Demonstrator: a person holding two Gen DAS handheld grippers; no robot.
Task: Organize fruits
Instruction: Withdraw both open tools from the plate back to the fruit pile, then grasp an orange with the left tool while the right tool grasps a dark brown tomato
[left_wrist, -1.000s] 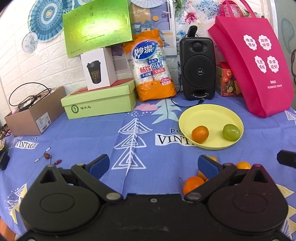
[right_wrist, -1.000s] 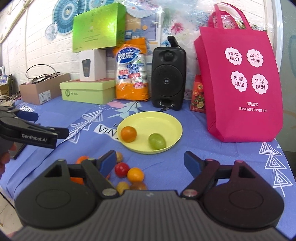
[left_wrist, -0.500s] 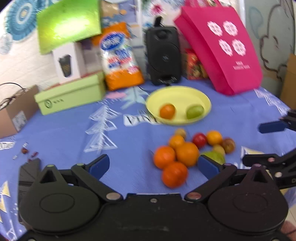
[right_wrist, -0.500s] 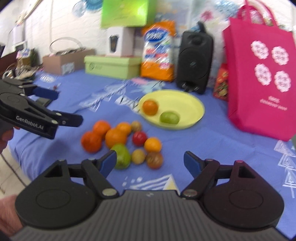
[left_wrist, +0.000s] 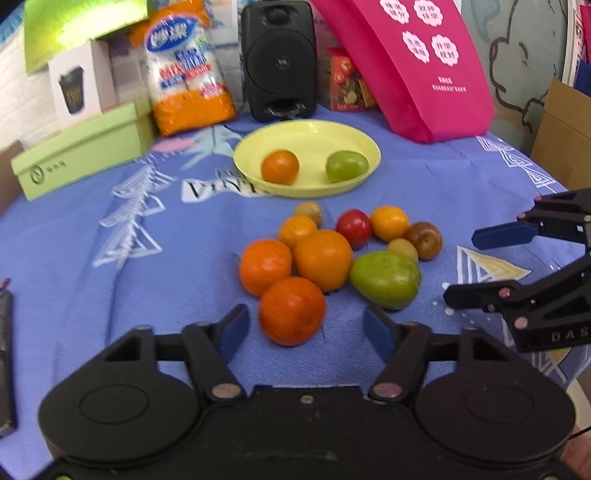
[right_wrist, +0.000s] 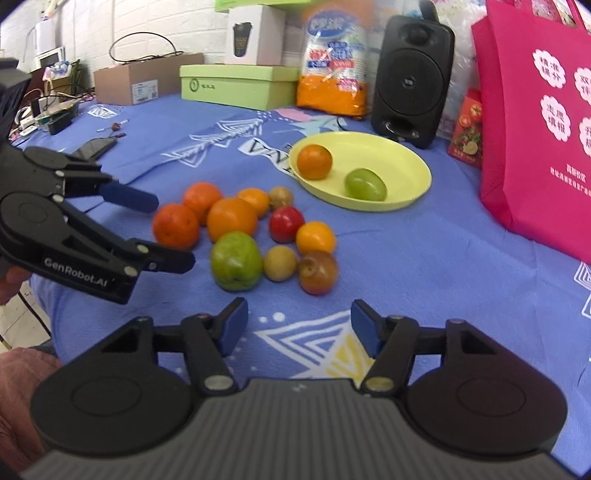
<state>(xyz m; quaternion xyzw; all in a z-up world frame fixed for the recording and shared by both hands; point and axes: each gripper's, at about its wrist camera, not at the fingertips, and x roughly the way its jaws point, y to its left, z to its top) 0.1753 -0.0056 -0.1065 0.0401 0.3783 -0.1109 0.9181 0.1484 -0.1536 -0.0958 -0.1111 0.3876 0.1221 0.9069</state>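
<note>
Two tools are in play over a bench draped in a blue patterned cloth, and what's new is that both have dropped down toward the fruit pile from a higher look at the back of the bench, and both sets of jaws have just been closing in, now about half spread with nothing pinched between them. The left tool sits right behind the nearest orange, which lines up with its gap but isn't touched by either pad, so I'd guess that one's the next pick. The right tool hangs over bare cloth just short of the pile, empty as well. Biggest thing that matters is the yellow plate further back, with one small orange and a green fruit already in it, so sorting has barely begun. In front of the plate sits the loose cluster: three more oranges bunched up touching each other, a chunky green fruit beside them, then the little stuff, a red tomato, and a few small yellow and brownish ones. It's all a bit blurry.
</note>
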